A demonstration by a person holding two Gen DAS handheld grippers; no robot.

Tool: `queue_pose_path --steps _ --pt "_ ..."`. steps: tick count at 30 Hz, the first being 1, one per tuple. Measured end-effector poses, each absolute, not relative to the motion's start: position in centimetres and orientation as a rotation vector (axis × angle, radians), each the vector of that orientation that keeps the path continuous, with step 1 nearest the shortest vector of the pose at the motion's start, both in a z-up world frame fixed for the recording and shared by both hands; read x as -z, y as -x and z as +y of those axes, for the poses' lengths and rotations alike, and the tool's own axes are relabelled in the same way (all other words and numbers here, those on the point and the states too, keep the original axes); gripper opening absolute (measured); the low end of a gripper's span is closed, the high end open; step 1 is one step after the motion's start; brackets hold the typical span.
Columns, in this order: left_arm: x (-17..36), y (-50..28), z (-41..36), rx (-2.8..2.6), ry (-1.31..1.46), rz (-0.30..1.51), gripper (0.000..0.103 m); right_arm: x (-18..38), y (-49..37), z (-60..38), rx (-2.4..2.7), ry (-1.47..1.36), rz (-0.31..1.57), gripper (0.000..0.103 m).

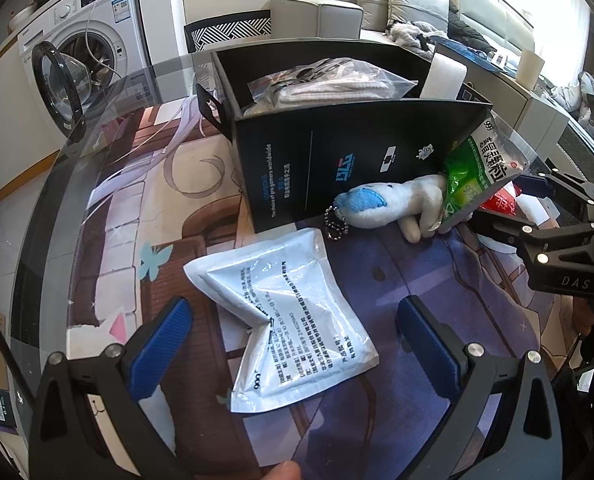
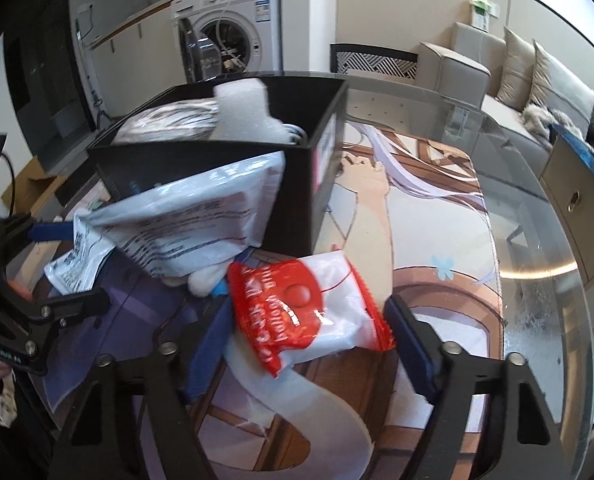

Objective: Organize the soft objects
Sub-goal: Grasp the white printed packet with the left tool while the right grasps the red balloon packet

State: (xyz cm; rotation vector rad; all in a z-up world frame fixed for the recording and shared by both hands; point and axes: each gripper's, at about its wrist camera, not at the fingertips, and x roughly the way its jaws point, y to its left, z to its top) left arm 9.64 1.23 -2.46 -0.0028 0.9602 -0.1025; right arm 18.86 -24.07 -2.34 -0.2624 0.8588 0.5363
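Observation:
A black box (image 1: 337, 160) stands on the printed mat and holds a clear bag of fabric (image 1: 329, 80) and white foam (image 1: 445, 76). My left gripper (image 1: 293, 340) is open over a white pouch with black print (image 1: 281, 316) lying flat on the mat. A white and blue plush (image 1: 389, 204) and a green packet (image 1: 477, 172) lean by the box's front. My right gripper (image 2: 309, 340) is open around a red and white packet (image 2: 309, 312) on the mat, with both pads beside it. The box (image 2: 297, 184) also shows in the right wrist view, with a white pouch (image 2: 185, 220) against it.
The glass table's curved edge (image 1: 37, 216) runs along the left. A patterned chair (image 1: 229, 32) stands behind the table, with a washing machine (image 1: 81, 40) and a sofa (image 1: 397, 4) beyond. A wooden cabinet (image 2: 577, 208) sits past the table's right side.

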Motion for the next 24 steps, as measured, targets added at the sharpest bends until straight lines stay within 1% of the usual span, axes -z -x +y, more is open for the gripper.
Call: queue_pose_path --steps 2,6,9,24 --pt "2.4 -9.7 1.2 0.102 0.003 0.96 0.103 2.2 -18.7 -24.1 -0.551 0.258 0.864 0.071" --pt "2.4 -9.6 1.3 0.097 0.002 0.962 0.103 2.0 -18.4 -24.2 -0.577 0.258 0.858 0.061" --pt "2.4 -9.6 1.3 0.095 0.003 0.962 0.103 1.5 -18.1 -24.4 -0.584 0.25 0.84 0.058" --pt "2.5 -9.8 1.7 0.055 0.005 0.981 0.103 -0.2 -17.9 -25.6 -0.573 0.207 0.777 0.058"
